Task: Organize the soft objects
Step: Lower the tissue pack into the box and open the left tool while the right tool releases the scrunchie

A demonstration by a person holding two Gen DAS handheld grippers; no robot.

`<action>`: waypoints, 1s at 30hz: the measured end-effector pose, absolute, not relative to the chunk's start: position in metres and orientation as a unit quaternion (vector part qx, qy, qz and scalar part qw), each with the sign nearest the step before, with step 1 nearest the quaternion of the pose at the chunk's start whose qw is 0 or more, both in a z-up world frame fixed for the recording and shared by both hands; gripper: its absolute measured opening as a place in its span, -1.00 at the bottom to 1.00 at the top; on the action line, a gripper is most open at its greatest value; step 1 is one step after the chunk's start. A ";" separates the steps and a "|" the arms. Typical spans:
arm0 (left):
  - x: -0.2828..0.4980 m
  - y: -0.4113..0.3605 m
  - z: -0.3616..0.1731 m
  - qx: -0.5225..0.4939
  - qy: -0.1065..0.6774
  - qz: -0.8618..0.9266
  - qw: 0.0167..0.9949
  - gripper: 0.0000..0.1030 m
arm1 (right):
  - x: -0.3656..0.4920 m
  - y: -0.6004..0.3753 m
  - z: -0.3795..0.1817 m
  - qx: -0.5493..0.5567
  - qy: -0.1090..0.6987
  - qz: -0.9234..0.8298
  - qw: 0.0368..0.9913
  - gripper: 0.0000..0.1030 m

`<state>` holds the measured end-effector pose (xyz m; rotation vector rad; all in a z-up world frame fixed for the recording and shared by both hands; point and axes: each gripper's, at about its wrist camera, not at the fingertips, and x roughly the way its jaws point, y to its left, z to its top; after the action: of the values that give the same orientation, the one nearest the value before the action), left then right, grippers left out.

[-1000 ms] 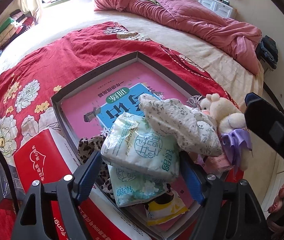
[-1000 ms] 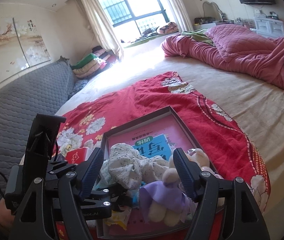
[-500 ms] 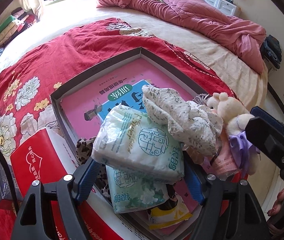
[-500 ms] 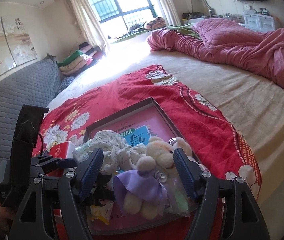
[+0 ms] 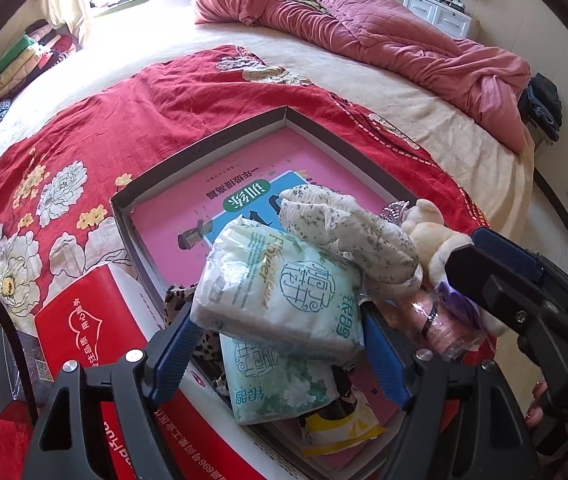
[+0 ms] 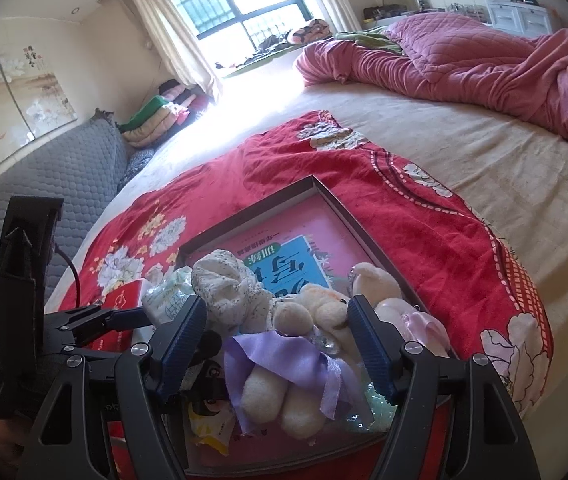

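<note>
Plush bear (image 6: pixel 315 312): lies in the grey tray (image 5: pixel 204 148), between the right tongs (image 6: pixel 278 340), legs toward them.
Right tongs: apart, not yet pressing.
Left tongs (image 5: pixel 280 344): clamped on the tissue pack (image 5: pixel 284 284).

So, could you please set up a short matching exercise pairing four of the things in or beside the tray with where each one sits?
Things:
1. Tissue pack
2. Plush bear
3. Red box
4. Pink book

Places:
a. flat on the tray floor, under the pile
b. between the right gripper's open jaws
c. outside the tray, on the red floral blanket
d. between the left gripper's jaws, on top of the pile

Pairs: 1-d, 2-b, 3-c, 4-a
</note>
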<state>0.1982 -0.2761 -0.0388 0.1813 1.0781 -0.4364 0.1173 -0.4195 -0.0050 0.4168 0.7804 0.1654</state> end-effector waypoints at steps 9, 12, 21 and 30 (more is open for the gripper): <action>0.193 -0.273 -0.034 0.080 0.505 -0.207 0.834 0.56 | 0.116 -0.417 0.004 0.193 0.367 0.078 0.907 0.45; 0.192 -0.272 -0.029 0.079 0.500 -0.206 0.838 0.57 | 0.114 -0.417 0.009 0.191 0.362 0.074 0.910 0.47; 0.185 -0.265 -0.014 0.075 0.486 -0.203 0.847 0.65 | 0.108 -0.412 0.024 0.147 0.352 0.036 0.924 0.50; 0.177 -0.255 0.000 0.069 0.474 -0.196 0.856 0.65 | 0.100 -0.401 0.042 0.102 0.335 0.019 0.937 0.51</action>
<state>0.1769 -0.2552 0.0004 0.1447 0.9967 -0.4110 0.1000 -0.4009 0.0419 0.2084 0.6841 0.0387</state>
